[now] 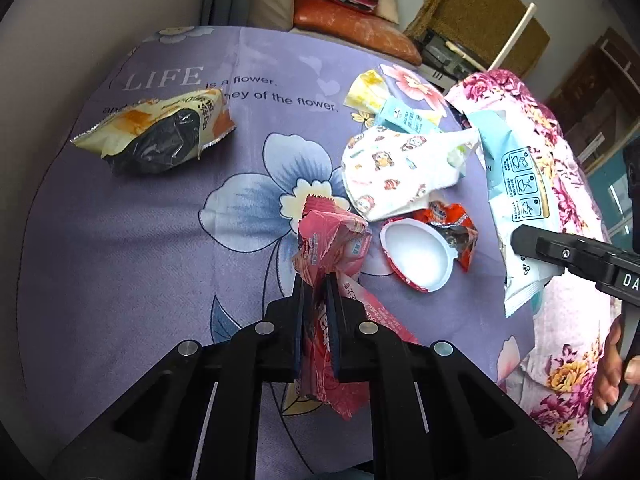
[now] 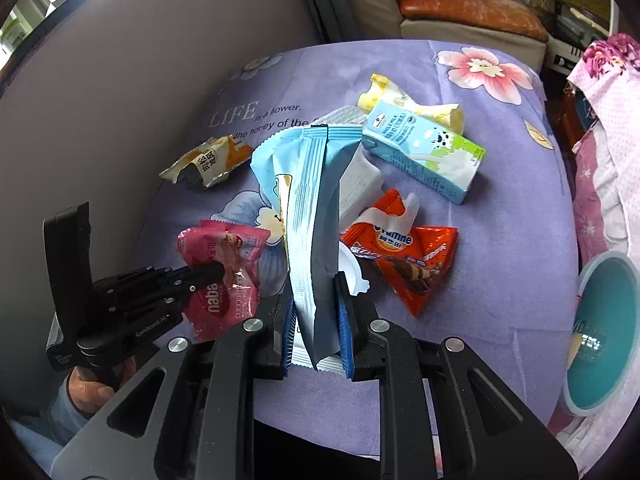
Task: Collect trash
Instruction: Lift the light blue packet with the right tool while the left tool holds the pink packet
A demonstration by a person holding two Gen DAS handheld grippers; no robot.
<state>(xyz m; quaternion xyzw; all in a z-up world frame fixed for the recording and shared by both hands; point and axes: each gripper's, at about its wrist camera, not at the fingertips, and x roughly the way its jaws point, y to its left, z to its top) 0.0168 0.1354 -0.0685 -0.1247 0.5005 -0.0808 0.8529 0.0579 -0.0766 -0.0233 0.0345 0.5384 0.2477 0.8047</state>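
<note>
My left gripper (image 1: 318, 284) is shut on a pink snack wrapper (image 1: 332, 240) and holds it above the purple flowered cloth; the wrapper also shows in the right wrist view (image 2: 224, 276). My right gripper (image 2: 316, 292) is shut on a light blue wrapper (image 2: 312, 208), which hangs at the right in the left wrist view (image 1: 516, 184). On the cloth lie an orange wrapper (image 2: 412, 256), a blue milk carton (image 2: 424, 152), a yellow wrapper (image 2: 400, 100), a yellow and black packet (image 1: 160, 128), a cartoon-printed mask (image 1: 396, 172) and a white plastic cup (image 1: 420, 256).
A teal bin (image 2: 600, 340) stands at the right edge of the bed. A pink flowered quilt (image 1: 560, 340) lies along the right side. A grey wall (image 2: 120, 100) borders the left. A sofa with an orange cushion (image 2: 472, 8) stands behind.
</note>
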